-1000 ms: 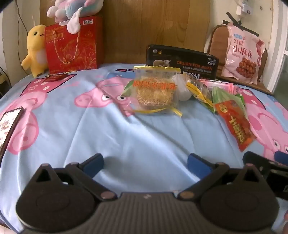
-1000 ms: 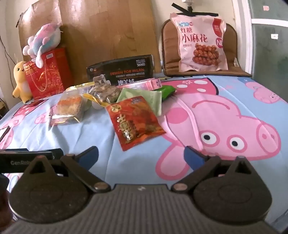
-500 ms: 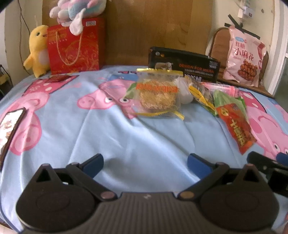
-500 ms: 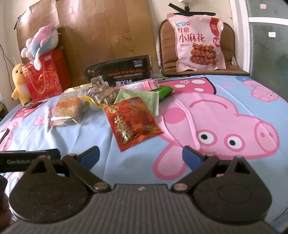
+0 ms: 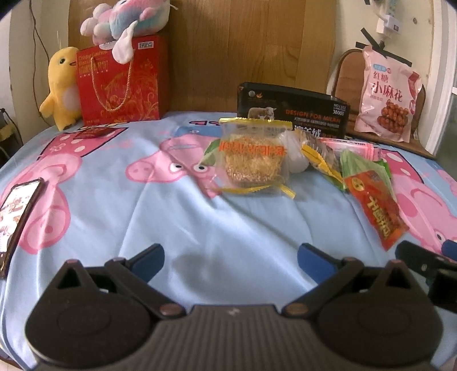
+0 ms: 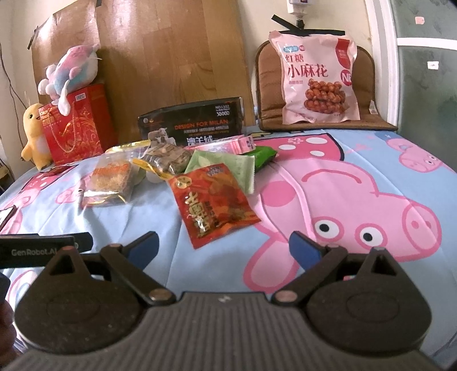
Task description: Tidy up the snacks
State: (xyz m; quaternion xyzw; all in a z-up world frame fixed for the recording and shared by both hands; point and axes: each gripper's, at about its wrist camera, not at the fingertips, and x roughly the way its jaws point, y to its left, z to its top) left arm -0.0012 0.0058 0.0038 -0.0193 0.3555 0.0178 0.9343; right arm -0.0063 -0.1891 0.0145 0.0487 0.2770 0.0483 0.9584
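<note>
Two handheld grippers hover low over a bed covered by a light blue sheet printed with pink cartoon pigs. The left gripper has its two blue-tipped fingers spread wide with nothing between them, and the right gripper is likewise spread wide and empty. The snacks sit in one loose cluster on the sheet ahead of both grippers, well apart from the fingers. At least six packets can be counted there: one clear packet with yellow edging holding a golden, crumbly cake, one clear packet of brown pieces with yellow trim, one whitish rounded packet between those two, one pale green packet, one darker green packet behind it, and one red-orange packet lying nearest the right gripper and overlapping the pale green one. A flat pink box lies at the back of the cluster. Behind it stands one black box with orange lettering. One large pink snack bag leans upright on a brown chair cushion beyond the bed. At the far left stand one red gift bag, one yellow plush duck beside it, and one pastel plush toy on top of the bag. One phone lies at the sheet's left edge.
</note>
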